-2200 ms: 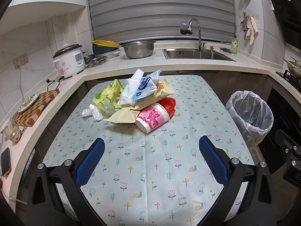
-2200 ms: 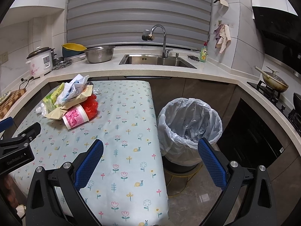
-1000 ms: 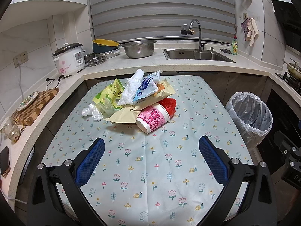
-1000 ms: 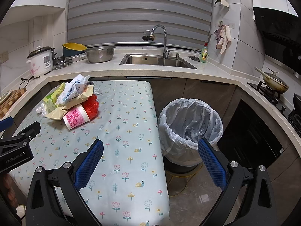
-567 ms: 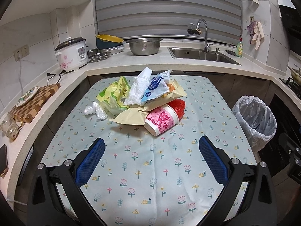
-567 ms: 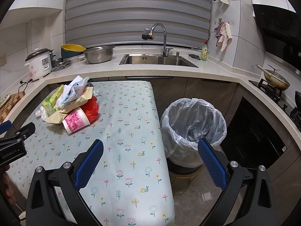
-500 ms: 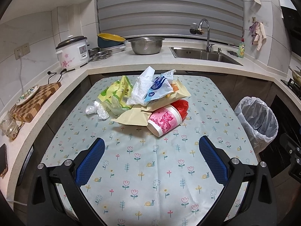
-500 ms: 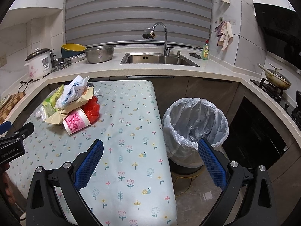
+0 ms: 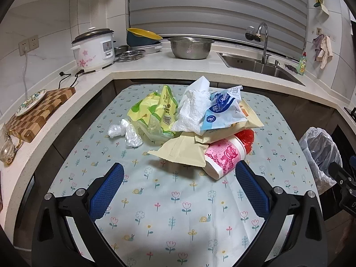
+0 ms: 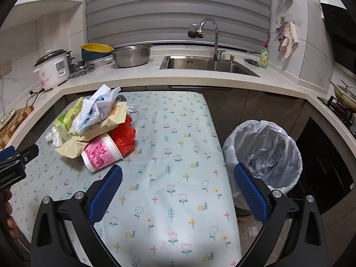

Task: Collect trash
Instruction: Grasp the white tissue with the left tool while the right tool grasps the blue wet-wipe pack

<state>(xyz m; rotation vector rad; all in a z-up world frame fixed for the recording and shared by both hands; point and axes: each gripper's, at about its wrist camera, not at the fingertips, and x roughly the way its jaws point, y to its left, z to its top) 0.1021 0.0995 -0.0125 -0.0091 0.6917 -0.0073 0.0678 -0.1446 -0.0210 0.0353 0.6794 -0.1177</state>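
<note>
Hovering over the flowered table [image 9: 178,211], both claws spread wide and holding nothing.

The left gripper [image 9: 178,191] hangs just short of the trash pile [image 9: 191,120], its right pad perhaps close to the pink cup [image 9: 222,158]. The right gripper [image 10: 178,189] is released too, the lined bin [image 10: 264,153] beside the table.

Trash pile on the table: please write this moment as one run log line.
left claw open | right claw open | trash pile untouched | bin beside table
</note>
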